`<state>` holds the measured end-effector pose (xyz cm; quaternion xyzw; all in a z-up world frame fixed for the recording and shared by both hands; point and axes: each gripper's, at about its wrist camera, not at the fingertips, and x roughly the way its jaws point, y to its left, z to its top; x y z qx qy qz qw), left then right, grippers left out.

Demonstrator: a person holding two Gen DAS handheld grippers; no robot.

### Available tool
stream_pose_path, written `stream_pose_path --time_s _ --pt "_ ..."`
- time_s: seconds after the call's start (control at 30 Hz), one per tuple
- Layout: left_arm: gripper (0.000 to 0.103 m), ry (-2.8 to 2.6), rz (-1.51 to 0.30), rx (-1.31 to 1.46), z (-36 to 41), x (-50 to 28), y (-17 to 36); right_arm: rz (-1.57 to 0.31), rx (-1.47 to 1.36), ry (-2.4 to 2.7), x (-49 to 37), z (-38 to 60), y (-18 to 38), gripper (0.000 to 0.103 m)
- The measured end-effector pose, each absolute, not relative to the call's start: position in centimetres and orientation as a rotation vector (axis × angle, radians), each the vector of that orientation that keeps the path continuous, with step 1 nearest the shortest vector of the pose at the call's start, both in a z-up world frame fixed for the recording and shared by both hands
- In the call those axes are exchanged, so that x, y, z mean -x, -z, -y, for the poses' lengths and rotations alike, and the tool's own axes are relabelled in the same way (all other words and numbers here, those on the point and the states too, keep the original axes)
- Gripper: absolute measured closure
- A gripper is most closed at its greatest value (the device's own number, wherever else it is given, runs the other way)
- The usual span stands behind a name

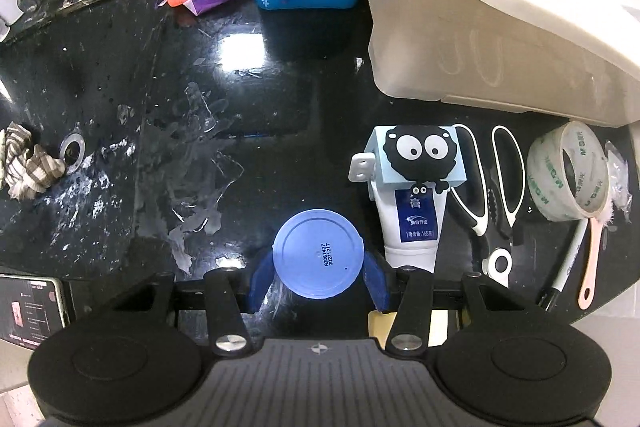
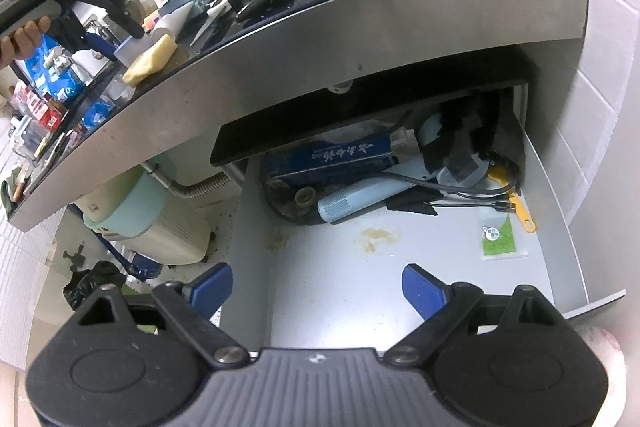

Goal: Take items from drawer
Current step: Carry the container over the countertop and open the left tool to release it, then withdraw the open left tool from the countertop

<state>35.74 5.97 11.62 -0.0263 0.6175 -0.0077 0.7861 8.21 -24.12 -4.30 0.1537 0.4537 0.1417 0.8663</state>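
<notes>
On the left, the left claw (image 1: 319, 281) is clamped on a blue-capped jar (image 1: 319, 258), its blue pads pressed to either side just below the lid. It hangs over the black desk (image 1: 240, 75), with bare wet stone on the left and a row of things already set out on the right: a white tube (image 1: 412, 227) with a cartoon clip, scissors (image 1: 492, 195), a tape roll (image 1: 568, 175), and a pen and pink brush at the near right edge.

The step in hand looks like setting the jar down. I would lower it upright onto the open patch just left of the tube, keeping clear of the tube's clip, and let the base touch before easing the pads apart. The stone is glossy and streaked, so the jar may slide if dropped at a tilt.

Further right and lower, the right claw (image 2: 318, 287) is spread wide and holds nothing, poised above the near, empty part of the open drawer (image 2: 552, 211). What remains lies toward the far end, partly under the desk's lip: a dark blue box (image 2: 340, 159), a pale blue stick (image 2: 360, 199), tangled cables (image 2: 472, 193), a yellow tool (image 2: 520, 207) and a green sachet (image 2: 496, 235). The sachet lies flat and apart from the rest, an easy next pick. The stick is crossed by cable, so lift it slowly.
</notes>
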Motion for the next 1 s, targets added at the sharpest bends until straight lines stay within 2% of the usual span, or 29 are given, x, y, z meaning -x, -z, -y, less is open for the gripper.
stream_pose_path --time_s 0.1,0.17,0.37,0.6,0.77,1.0 --pt "0.052 0.026 -1.321 0.073 -6.2 -35.3 -11.6 -0.961 -0.309 -0.298 -8.2 23.8 4.6 0.011" --pt "0.043 0.031 -1.301 0.08 -6.2 -34.8 -11.8 -0.963 -0.304 -0.302 -8.1 23.7 4.6 0.011" --pt "0.034 0.048 -1.227 0.076 -5.7 -32.7 -13.0 -0.956 -0.286 -0.316 -7.6 23.1 4.3 0.011" --pt "0.034 0.068 -1.094 0.028 -3.8 -28.7 -14.7 -0.95 -0.26 -0.328 -6.8 22.6 3.7 0.011" --pt "0.03 0.084 -0.958 -0.045 -1.8 -25.3 -15.4 -0.943 -0.246 -0.331 -6.1 22.3 3.4 0.011" --pt "0.029 0.09 -0.88 -0.081 -0.4 -21.3 -13.8 -0.938 -0.217 -0.336 -4.8 21.9 3.4 0.011"
